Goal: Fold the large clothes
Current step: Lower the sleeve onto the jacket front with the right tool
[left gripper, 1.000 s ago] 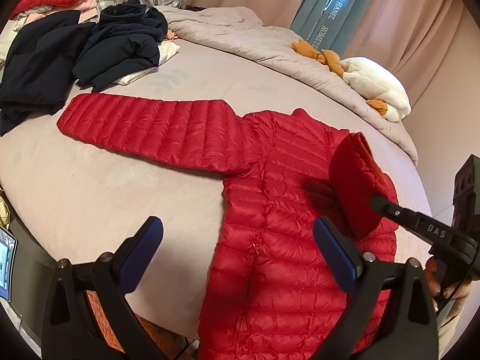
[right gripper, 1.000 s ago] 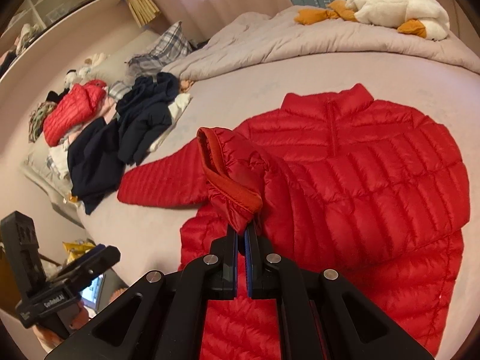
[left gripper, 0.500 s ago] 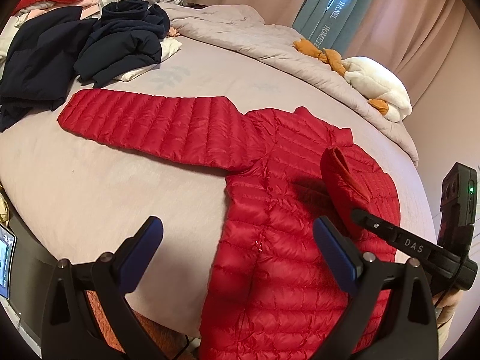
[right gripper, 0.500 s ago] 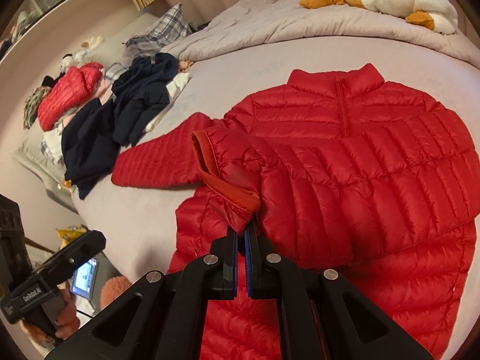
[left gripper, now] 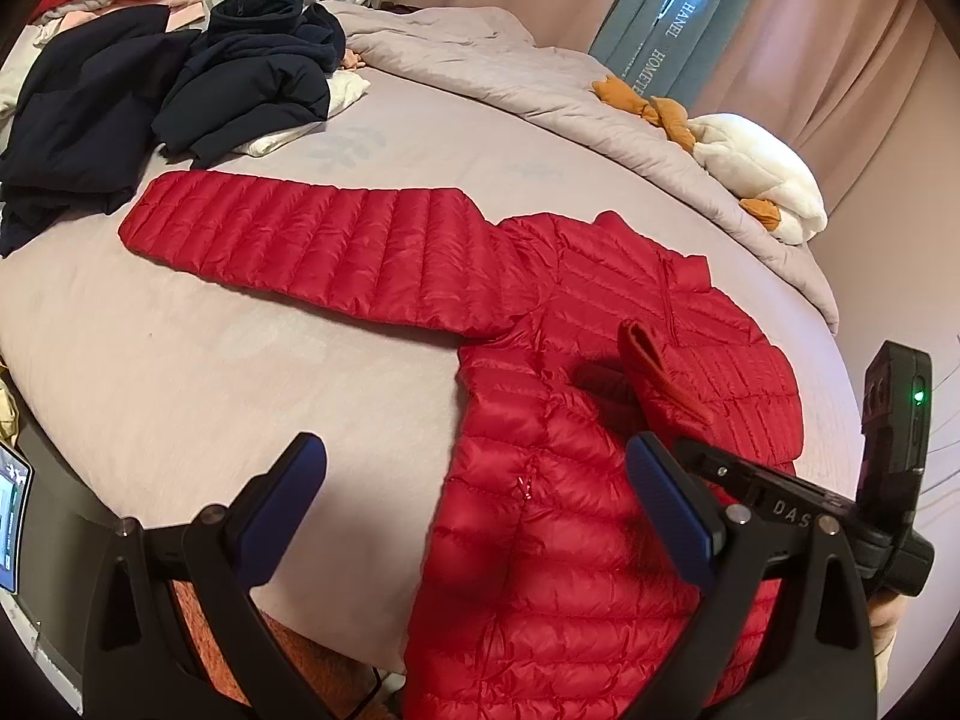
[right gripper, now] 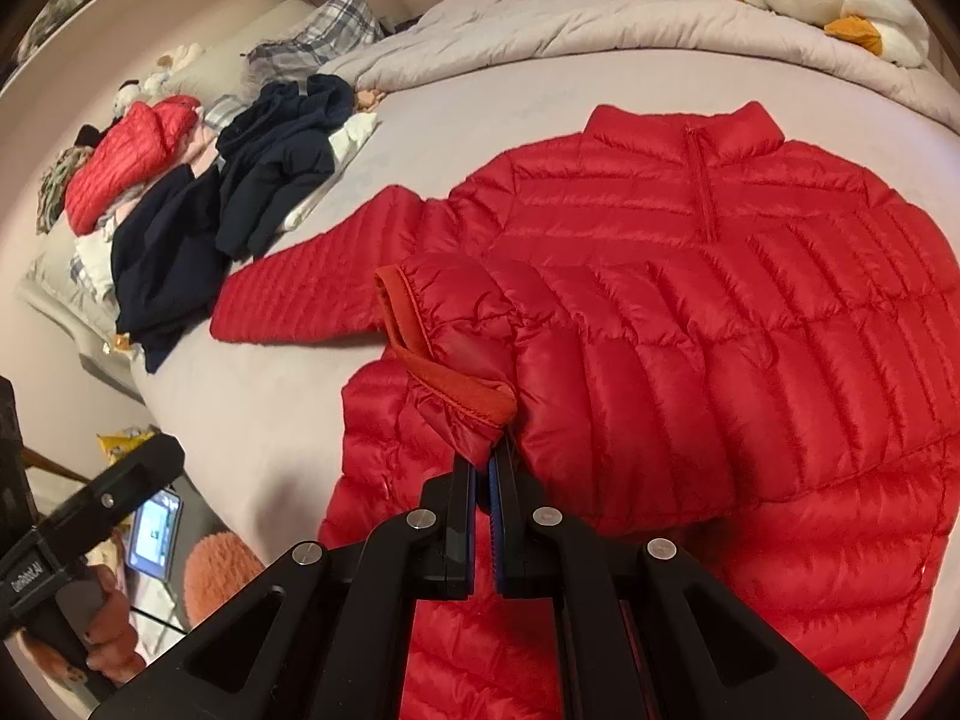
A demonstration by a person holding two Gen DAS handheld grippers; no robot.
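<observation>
One red puffer jacket point(right gripper: 690, 324) lies front-up on the bed point(left gripper: 240, 372), one sleeve point(left gripper: 312, 246) stretched out flat, the other folded across the chest. The right gripper point(right gripper: 491, 468) is clenched on that folded sleeve's cuff point(right gripper: 444, 360). The left gripper point(left gripper: 474, 492) hangs spread and empty above the hem. Two dark garments point(left gripper: 168, 102) and one white plush goose point(left gripper: 756, 174) lie farther off.

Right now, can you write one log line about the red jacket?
right gripper: shut on sleeve cuff | sleeve folded over red jacket front | left gripper: open, empty | other sleeve: flat on bed
</observation>
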